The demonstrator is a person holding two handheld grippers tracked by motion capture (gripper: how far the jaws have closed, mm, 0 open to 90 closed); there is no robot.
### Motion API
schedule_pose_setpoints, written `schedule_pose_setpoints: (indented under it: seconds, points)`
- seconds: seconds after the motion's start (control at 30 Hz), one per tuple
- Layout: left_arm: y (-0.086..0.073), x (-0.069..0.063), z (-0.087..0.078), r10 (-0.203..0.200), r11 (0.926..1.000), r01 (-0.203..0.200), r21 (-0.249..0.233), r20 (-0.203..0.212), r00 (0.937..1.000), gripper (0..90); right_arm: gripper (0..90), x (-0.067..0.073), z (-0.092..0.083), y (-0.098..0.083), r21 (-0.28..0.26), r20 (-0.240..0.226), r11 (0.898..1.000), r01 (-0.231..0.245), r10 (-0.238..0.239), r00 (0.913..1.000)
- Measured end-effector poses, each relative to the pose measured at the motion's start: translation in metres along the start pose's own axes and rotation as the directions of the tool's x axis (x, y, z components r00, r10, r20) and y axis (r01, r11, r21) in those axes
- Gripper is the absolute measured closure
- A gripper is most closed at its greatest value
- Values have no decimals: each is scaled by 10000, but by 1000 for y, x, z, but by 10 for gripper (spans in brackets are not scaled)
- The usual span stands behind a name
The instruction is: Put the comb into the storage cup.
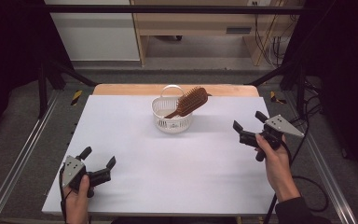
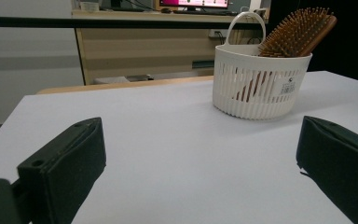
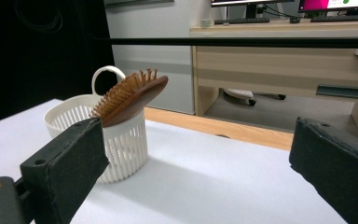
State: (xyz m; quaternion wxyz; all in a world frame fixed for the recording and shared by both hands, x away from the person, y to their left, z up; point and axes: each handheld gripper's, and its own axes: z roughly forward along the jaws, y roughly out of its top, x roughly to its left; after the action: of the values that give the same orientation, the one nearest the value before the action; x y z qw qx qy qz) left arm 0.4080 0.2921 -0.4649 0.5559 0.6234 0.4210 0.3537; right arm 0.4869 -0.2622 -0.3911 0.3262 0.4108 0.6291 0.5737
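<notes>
Left gripper (image 1: pixel 99 164): you hold it low at the near left of the table (image 1: pixel 135 186), jaws spread wide with nothing between them; it sits well apart from the basket.

Right gripper (image 1: pixel 251 126): you hold it at the right edge of the table, farther up than the left, jaws likewise wide apart and empty, pointed toward the basket.

Basket (image 2: pixel 261 81): small white plastic tub with slotted walls and a loop handle, standing upright near the far middle of the table. Judge it light and a little springy; it will likely slide or tip if you tug the brush sideways, so think about steadying its rim with one gripper.

Hairbrush (image 1: pixel 192 101): wooden paddle brush resting tilted in the basket, handle end down inside, head and bristles (image 3: pixel 121 91) sticking up over the rim and leaning toward your right.

Handling: the brush looks stiff and fairly light; its smooth wood may be slippery under the pads.

Where to grip: close across the thin edges of the exposed head, or its back and bristle face. The bristles give, so a grip there would feel spongy. The handle is hidden inside the basket and hard to reach.
</notes>
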Motion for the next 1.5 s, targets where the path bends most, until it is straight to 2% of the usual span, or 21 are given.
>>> schedule_pose_setpoints:
  seconds: [0.17, 0.53, 1.03, 1.23, 1.5]
  points:
    - [0, 3, -2, -67, 10000, 67, -65, -75, 9999, 14, 38, -4, -15, -8, -51, -6, 10000, 26, -26, 10000]
    - [1, 4, -5, 56, 9998, -59, -215, -148, 9999, 13, 36, -16, -34, -29, -270, 259, 9984, -496, 503, 9984]
    - [3, 2, -6, 109, 9997, -107, -211, 59, 9999, 12, 36, -13, -50, -52, -222, 104, 9977, -638, 641, 9979]
    - [3, 1, -7, 110, 9997, -107, -200, 173, 9998, 12, 36, -9, -55, -58, -100, -87, 9990, -445, 444, 9990]
    - [3, 1, -9, 72, 9996, -65, -265, 275, 9996, 12, 36, -3, -57, -66, -69, -295, 9990, -437, 435, 9986]
